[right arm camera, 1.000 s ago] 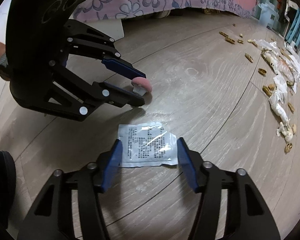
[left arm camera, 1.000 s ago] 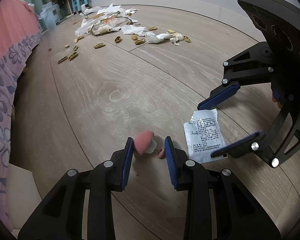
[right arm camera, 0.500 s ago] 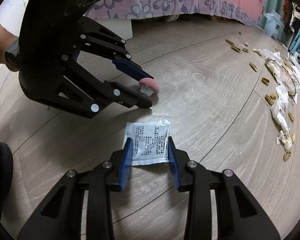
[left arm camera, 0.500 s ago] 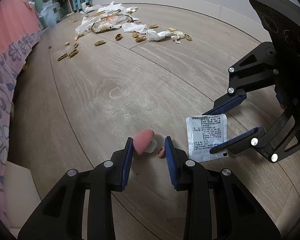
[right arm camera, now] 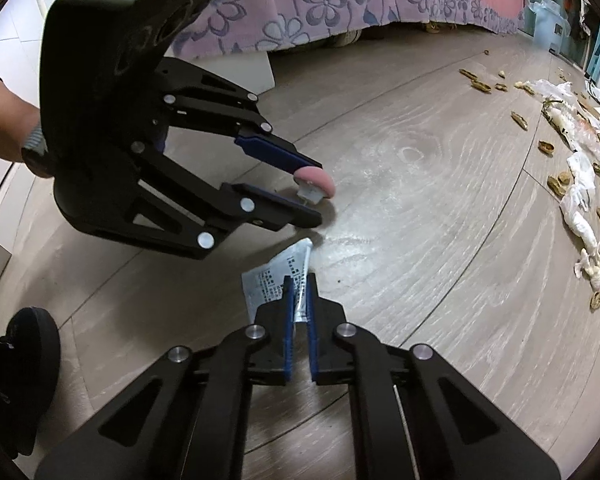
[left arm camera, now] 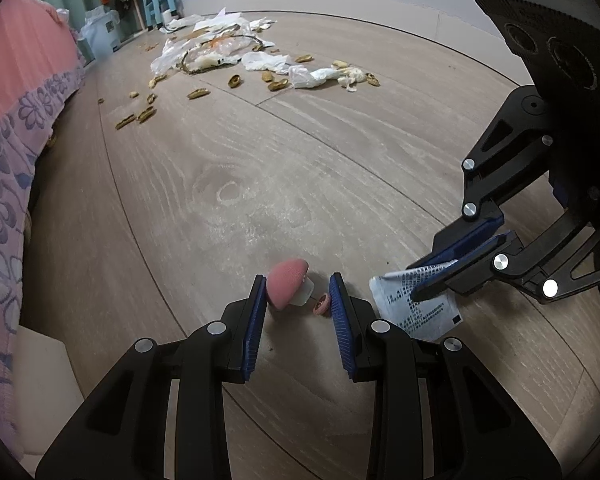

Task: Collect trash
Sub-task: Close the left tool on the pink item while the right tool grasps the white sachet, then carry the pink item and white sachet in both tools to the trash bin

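Packet point(right arm camera: 278, 280) of white foil with black print sits pinched between the blue pads of the right tongs point(right arm camera: 299, 296), crumpled upward with its far corner lifted off the wooden floor point(right arm camera: 420, 208). From the left wrist view the same packet point(left arm camera: 420, 304) shows its lower part spread on the floor while the right tongs point(left arm camera: 452, 268) press together on its upper edge.

Just left of the packet lies a pink mushroom-shaped object point(left arm camera: 286, 288) with a white stem, and beside it a small pink round piece point(left arm camera: 321, 304). Both sit between the spread fingers of the left tongs point(left arm camera: 298, 298), which reach down to the floor around them; the pink cap is touching or nearly touching the left pad, the small piece lies against the right pad, and the tongs are not pinching either. In the right wrist view the mushroom-shaped object point(right arm camera: 315, 184) shows at the tips of the left tongs point(right arm camera: 312, 192).

Far across the floor lies a scatter of peanut shells point(left arm camera: 198, 93) and crumpled white plastic wrappers point(left arm camera: 220, 46). Along the left runs a bed with a pink and purple flowered cover point(left arm camera: 16, 120).
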Tool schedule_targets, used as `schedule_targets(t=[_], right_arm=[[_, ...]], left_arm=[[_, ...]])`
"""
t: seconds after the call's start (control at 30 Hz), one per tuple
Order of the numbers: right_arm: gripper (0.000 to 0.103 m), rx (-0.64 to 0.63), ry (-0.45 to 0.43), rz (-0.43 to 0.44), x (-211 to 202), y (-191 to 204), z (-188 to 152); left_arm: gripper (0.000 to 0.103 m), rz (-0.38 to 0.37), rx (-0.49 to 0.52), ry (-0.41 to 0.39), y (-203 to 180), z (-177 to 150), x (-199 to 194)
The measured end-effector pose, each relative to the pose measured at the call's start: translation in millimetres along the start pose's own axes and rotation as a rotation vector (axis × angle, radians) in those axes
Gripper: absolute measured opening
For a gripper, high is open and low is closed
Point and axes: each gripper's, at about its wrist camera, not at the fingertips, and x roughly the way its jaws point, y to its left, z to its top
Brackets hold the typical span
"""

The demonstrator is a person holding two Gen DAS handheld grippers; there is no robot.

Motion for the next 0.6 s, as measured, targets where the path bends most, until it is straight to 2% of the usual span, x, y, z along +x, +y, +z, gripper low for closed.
schedule_targets(t=[0.2, 0.4, 0.47, 0.6], right_arm=[[0.006, 0.047, -0.017, -0.006, -12, -10, 5], [0.006, 0.122, -0.042, -0.070, -46, -31, 18], [0.006, 0.145, -0.049, -0.098, -63, -39, 28], [0.006, 0.184, -0.076, -0.143, -123, -51, 64]], left_arm=[[0.030, 0.009, -0.033, -0.006, 2, 8, -2], [0.030, 0.033, -0.083, -0.025, 5, 33, -23], [0.030, 0.037, -0.093, -0.023, 5, 48, -39], [0.030, 0.042, -0.113, -0.018, 4, 88, -84]])
